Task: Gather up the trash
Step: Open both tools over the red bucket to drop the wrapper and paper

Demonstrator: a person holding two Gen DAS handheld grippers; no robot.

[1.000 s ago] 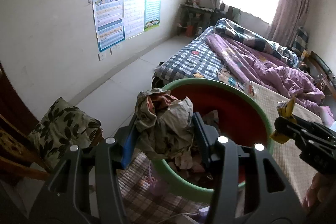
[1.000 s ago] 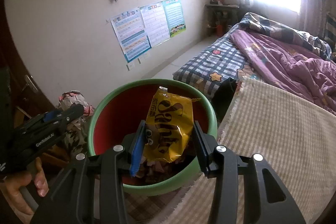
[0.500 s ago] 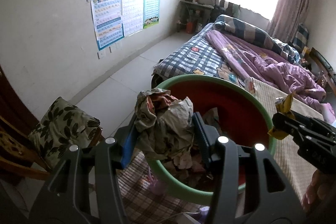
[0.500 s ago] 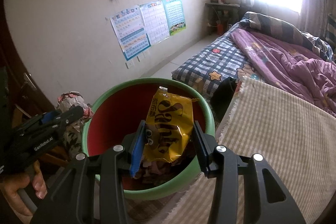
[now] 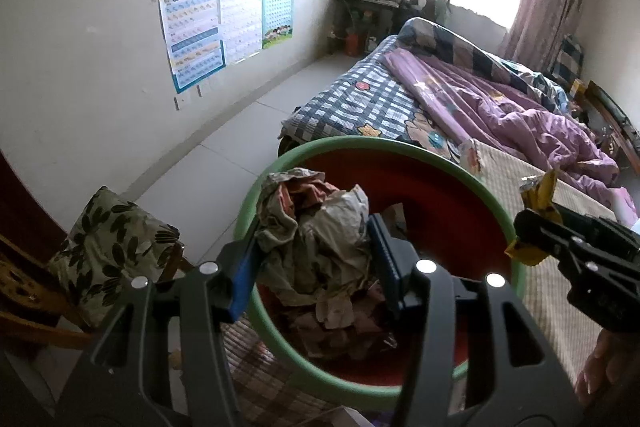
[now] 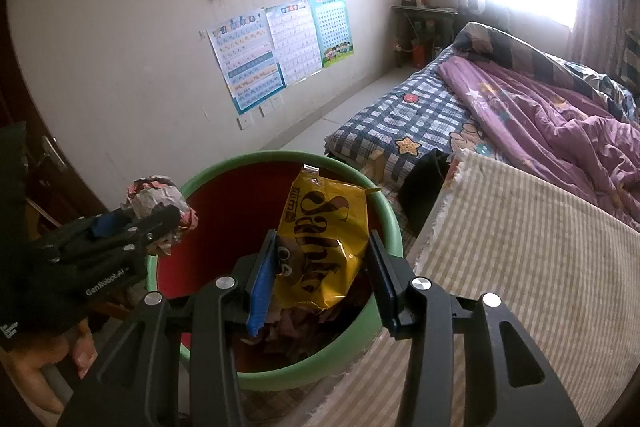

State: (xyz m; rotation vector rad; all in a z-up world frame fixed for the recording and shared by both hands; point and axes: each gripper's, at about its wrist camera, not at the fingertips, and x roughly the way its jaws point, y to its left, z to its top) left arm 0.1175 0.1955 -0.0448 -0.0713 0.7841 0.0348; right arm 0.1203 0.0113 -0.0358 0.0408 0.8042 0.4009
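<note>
Left gripper [image 5: 316, 259] is closed down on a crumpled paper wad [image 5: 316, 231], the grey-tan ball wedged between its two blue-padded fingers and bulging up above them. That wad hangs over the near-left part of the green-rimmed bin [image 5: 400, 147], whose inside is red; more scraps of trash [image 5: 340, 327] lie in the bottom of the bin, below the gripper's tips. From the right wrist view the same wad [image 6: 160, 203] shows at the tip of the left gripper [image 6: 160, 223], just at the bin's left rim.

Right gripper [image 6: 320, 267] is clamped on a yellow snack wrapper [image 6: 324, 239] with dark lettering; the wrapper stands upright between the pads, its top edge rising well above the fingers. It sits over the open mouth of the bin [image 6: 280, 157], toward the bin's right side, with dark scraps beneath it. In the left wrist view the right gripper [image 5: 532, 231] hangs at the bin's right rim with the wrapper's yellow edge poking out above and below its tip.

Beyond the bin lies a bed with a checked sheet [image 5: 360, 103] and a purple quilt [image 5: 520, 119]; a beige striped mat [image 6: 520, 247] lies just to the bin's right, and a leaf-print cushion [image 5: 108, 247] rests on a chair to its left
</note>
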